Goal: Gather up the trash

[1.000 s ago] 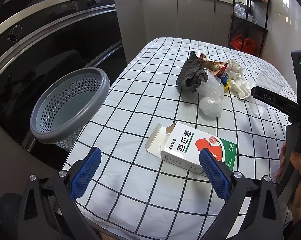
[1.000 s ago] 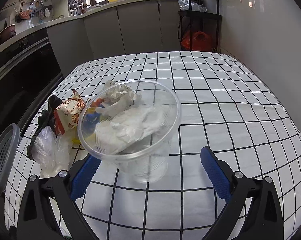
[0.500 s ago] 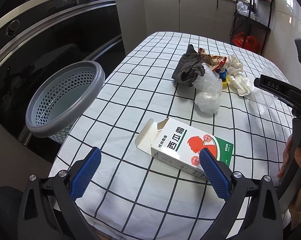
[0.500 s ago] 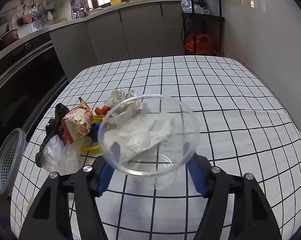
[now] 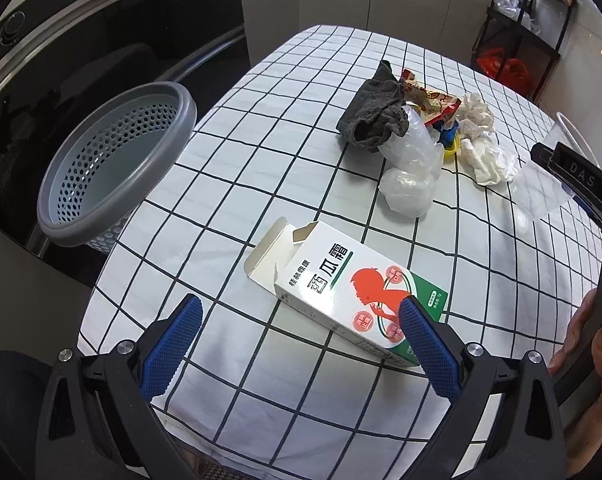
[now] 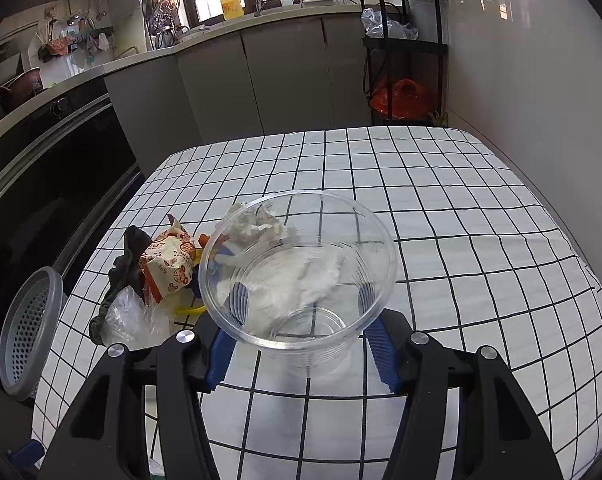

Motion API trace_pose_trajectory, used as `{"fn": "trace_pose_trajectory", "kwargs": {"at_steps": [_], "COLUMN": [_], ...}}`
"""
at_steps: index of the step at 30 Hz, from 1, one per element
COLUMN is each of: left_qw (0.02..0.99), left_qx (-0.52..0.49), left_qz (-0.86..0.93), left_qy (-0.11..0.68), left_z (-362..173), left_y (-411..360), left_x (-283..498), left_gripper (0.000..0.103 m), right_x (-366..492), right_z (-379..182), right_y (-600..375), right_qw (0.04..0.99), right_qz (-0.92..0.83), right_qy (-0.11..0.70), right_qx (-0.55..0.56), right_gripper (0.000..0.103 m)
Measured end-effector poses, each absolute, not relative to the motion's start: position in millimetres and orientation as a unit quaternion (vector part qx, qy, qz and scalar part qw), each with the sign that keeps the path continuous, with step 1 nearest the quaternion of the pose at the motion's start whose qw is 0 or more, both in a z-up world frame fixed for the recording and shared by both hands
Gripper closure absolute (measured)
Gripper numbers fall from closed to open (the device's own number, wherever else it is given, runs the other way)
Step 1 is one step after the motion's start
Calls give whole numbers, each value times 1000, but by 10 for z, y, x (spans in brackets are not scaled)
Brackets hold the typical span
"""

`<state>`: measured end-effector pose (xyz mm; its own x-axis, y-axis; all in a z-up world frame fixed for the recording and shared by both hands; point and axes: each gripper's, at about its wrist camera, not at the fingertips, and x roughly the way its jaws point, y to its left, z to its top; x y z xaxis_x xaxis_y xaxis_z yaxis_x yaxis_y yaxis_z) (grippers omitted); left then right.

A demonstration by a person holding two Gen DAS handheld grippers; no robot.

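Since the earlier frame the right gripper [image 6: 303, 344] has drawn in around the clear plastic cup [image 6: 299, 276]; its jaws are closing, pads against the cup's lower wall. The left gripper [image 5: 297, 344] has come nearer the carton [image 5: 355, 290] and stands spread, empty. Cup at 12 o'clock of the right tongs; litter pile [image 6: 153, 280] at 10 o'clock; basket [image 6: 29, 324] at 9 o'clock. Squeeze gently, as thin plastic likely buckles.
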<state>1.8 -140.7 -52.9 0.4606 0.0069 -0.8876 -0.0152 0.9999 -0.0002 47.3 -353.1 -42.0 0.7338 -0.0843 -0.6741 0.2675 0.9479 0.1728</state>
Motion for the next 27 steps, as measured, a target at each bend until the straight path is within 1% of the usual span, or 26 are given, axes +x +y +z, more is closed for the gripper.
{"fn": "trace_pose_trajectory", "kwargs": {"at_steps": [4, 8, 11, 20, 27], "left_qw": [830, 795, 779, 754, 755], "left_qx": [-54, -117, -139, -181, -174], "left_qz": [20, 33, 40, 56, 73], "left_qy": [554, 595, 610, 629, 628], "left_z": [-539, -674, -765, -894, -921], "left_y": [-1332, -1280, -1293, -1343, -1458], "left_x": [159, 282, 319, 441, 523], "left_gripper": [6, 6, 6, 6, 5], "right_x": [452, 410, 381, 346, 350], "right_z": [-329, -249, -208, -154, -128], "right_y": [-3551, -3580, -3594, -3597, -3619], "right_qw": [925, 927, 928, 930, 931], "right_qz": [-91, -84, -79, -71, -66], "right_qy": [344, 334, 328, 321, 316], "right_qx": [137, 148, 156, 164, 172], "right_gripper": [47, 47, 47, 47, 47]}}
